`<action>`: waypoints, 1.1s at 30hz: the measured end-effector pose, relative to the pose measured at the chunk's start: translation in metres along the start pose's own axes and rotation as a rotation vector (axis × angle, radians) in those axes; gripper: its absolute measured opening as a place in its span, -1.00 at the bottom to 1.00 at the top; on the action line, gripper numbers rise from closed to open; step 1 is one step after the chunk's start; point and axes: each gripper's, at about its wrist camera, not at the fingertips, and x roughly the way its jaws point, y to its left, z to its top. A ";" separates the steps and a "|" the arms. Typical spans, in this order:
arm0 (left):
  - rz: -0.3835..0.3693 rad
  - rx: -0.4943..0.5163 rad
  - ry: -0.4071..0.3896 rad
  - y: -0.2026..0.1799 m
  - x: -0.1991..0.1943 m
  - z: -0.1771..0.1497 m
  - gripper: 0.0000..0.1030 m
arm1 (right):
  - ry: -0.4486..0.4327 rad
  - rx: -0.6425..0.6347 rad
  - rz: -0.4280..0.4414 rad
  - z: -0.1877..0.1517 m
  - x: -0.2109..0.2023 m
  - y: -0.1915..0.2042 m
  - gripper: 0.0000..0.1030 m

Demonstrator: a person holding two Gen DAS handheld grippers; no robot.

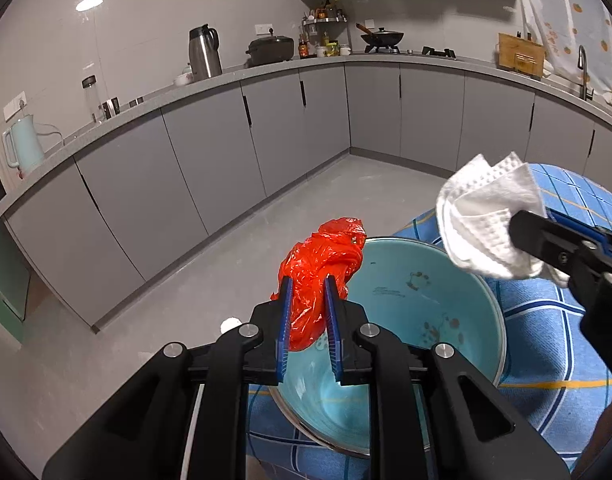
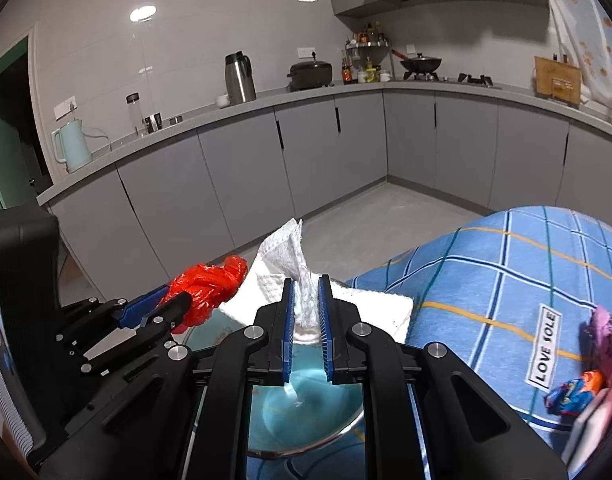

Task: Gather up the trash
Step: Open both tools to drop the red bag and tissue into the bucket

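Note:
My left gripper (image 1: 309, 292) is shut on a crumpled red plastic bag (image 1: 326, 258) and holds it over the near rim of a light blue bowl (image 1: 410, 300). My right gripper (image 2: 306, 292) is shut on a white paper towel (image 2: 284, 258) and holds it above the same bowl (image 2: 306, 408). In the left wrist view the right gripper (image 1: 522, 232) comes in from the right with the towel (image 1: 486, 220) above the bowl's far rim. In the right wrist view the left gripper (image 2: 174, 302) shows at left with the red bag (image 2: 210, 284).
The bowl stands on a table with a blue checked cloth (image 2: 506, 272). Colourful wrappers (image 2: 578, 392) lie at the cloth's right edge. Grey kitchen cabinets (image 1: 210, 160) and a grey floor (image 1: 226, 264) lie beyond, with a kettle (image 1: 22, 146) and thermos (image 1: 204, 52) on the counter.

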 end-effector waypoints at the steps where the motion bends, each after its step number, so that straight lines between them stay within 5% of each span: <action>1: -0.003 -0.001 0.005 0.000 0.003 0.000 -0.65 | 0.005 0.002 0.007 -0.001 0.003 0.000 -0.73; 12: -0.014 0.011 0.025 -0.001 0.013 -0.004 -0.62 | 0.044 0.025 0.049 -0.009 0.024 -0.004 -0.56; 14: -0.011 0.014 0.030 -0.001 0.015 -0.004 -0.55 | 0.043 0.037 0.051 -0.010 0.024 -0.007 -0.50; 16: -0.011 0.017 0.028 -0.002 0.015 -0.006 -0.34 | 0.040 0.046 0.053 -0.012 0.024 -0.010 -0.23; 22: -0.019 0.022 0.023 -0.005 0.010 -0.009 -0.02 | 0.022 0.072 0.038 -0.014 0.013 -0.020 -0.14; 33: -0.010 0.037 0.003 -0.011 -0.006 -0.016 0.26 | -0.021 0.082 -0.017 -0.018 -0.024 -0.035 -0.04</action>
